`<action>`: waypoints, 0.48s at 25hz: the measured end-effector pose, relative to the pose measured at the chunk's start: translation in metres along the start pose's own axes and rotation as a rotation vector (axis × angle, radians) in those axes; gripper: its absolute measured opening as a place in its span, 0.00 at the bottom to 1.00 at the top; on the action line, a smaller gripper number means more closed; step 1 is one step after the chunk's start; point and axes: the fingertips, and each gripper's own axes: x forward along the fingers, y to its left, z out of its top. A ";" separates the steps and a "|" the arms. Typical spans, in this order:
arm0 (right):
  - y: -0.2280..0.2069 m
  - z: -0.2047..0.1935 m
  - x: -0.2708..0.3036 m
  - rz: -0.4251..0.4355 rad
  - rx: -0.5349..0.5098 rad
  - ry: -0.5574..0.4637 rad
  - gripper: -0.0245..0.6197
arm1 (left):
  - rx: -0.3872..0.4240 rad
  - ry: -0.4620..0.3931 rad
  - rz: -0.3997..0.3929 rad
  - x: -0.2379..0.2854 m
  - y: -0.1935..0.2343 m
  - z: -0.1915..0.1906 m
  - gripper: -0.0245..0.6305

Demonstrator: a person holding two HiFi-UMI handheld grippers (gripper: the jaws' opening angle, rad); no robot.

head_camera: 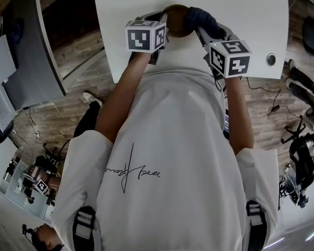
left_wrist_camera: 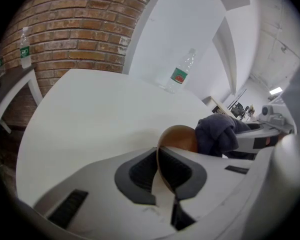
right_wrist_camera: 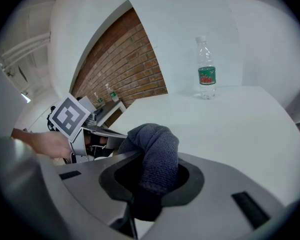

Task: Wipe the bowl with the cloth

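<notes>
Grey left gripper [left_wrist_camera: 160, 156], jaws clamped on the rim of a glossy brown round bowl [left_wrist_camera: 179, 138], which sits at the near edge of the white table [left_wrist_camera: 100, 114]. Grey right gripper [right_wrist_camera: 155, 171], jaws closed on a bunched dark blue-grey knitted cloth [right_wrist_camera: 157, 146], pressed against the bowl's right side. Beyond: upright clear plastic bottle with green label [left_wrist_camera: 180, 74]; red brick wall [left_wrist_camera: 65, 34].

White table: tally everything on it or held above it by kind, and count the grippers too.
Bowl, brown: 1
Cloth, dark: 1
Water bottle: 1
Grippers: 2, the left gripper and the right gripper
Total: 5
</notes>
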 end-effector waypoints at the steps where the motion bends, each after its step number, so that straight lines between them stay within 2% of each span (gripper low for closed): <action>1: 0.001 -0.001 -0.001 0.001 0.004 -0.001 0.15 | -0.001 -0.001 0.000 0.000 0.000 0.000 0.06; 12: 0.006 -0.016 -0.008 0.021 0.031 0.010 0.15 | -0.008 -0.005 0.008 0.002 -0.002 0.002 0.06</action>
